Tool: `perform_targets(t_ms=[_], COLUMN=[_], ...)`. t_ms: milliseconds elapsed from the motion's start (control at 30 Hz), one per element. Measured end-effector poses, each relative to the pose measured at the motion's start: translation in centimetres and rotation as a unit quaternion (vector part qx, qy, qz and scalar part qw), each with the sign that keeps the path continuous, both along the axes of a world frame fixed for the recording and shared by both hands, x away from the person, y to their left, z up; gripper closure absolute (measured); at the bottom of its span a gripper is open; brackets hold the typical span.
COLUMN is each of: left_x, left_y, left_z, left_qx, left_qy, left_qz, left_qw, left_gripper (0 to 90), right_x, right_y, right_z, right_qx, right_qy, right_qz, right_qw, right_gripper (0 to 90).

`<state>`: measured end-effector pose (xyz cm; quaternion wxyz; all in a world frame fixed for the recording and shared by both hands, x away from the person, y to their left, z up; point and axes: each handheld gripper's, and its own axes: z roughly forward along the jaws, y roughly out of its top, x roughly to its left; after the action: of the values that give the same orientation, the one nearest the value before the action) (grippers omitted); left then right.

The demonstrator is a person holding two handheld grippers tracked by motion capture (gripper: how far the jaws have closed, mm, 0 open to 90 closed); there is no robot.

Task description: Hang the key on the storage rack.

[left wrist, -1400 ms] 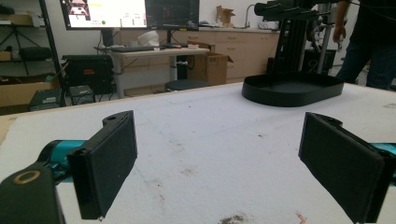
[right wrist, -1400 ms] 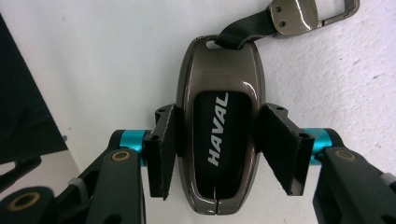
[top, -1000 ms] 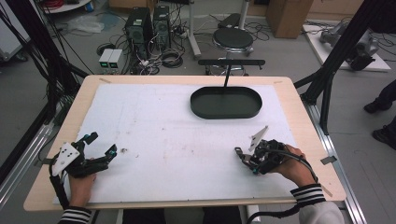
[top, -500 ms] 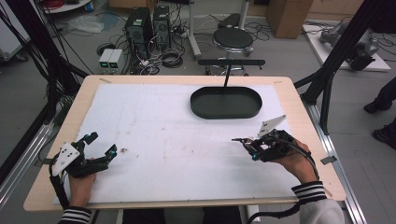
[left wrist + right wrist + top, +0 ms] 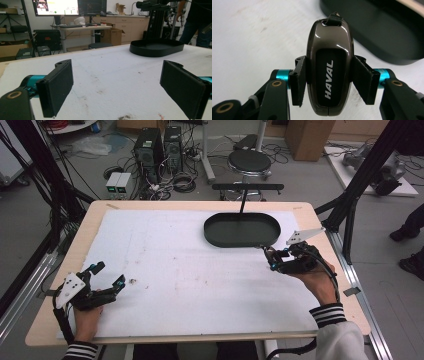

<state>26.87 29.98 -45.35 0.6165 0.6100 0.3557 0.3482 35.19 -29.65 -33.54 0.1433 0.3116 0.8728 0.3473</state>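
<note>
Pinching a glossy key fob [image 5: 329, 72] by its rounded sides, the right hand-held gripper [image 5: 274, 259] holds it just short of the black tray [image 5: 242, 230]; slick curved shell could squirt out and hit the desk [image 5: 170, 270]. Left hand-held gripper [image 5: 102, 279] rests spread, empty.

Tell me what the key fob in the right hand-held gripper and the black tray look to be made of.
Key fob: likely hard plastic, glossy dark brown shell with sharp highlights, and a black inset with white HAVAL lettering. It is clamped in the right hand-held gripper.
Black tray: matte black, thin upright rim, dull reflections; plastic or coated metal, I cannot tell which.
</note>
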Motion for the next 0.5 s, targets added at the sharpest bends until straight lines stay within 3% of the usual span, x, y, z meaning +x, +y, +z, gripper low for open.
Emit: perform_targets(t_ms=[233,500], left_x=[0.0,0.0], left_y=[0.0,0.0], left_z=[0.0,0.0], left_qx=[0.001,0.000], left_qy=[0.000,0.000], left_qz=[-0.001,0.000], left_qw=[1.0000,1.0000], left_gripper=[11.9,11.9], right_x=[1.5,3.3], right_y=[-0.4,-0.8], right_z=[1.5,2.4], right_qx=[0.034,0.054], right_qy=[-0.027,-0.050], right_qz=[-0.044,-0.063], right_qw=[0.9981,0.9953], right_gripper=[48.2,48.2])
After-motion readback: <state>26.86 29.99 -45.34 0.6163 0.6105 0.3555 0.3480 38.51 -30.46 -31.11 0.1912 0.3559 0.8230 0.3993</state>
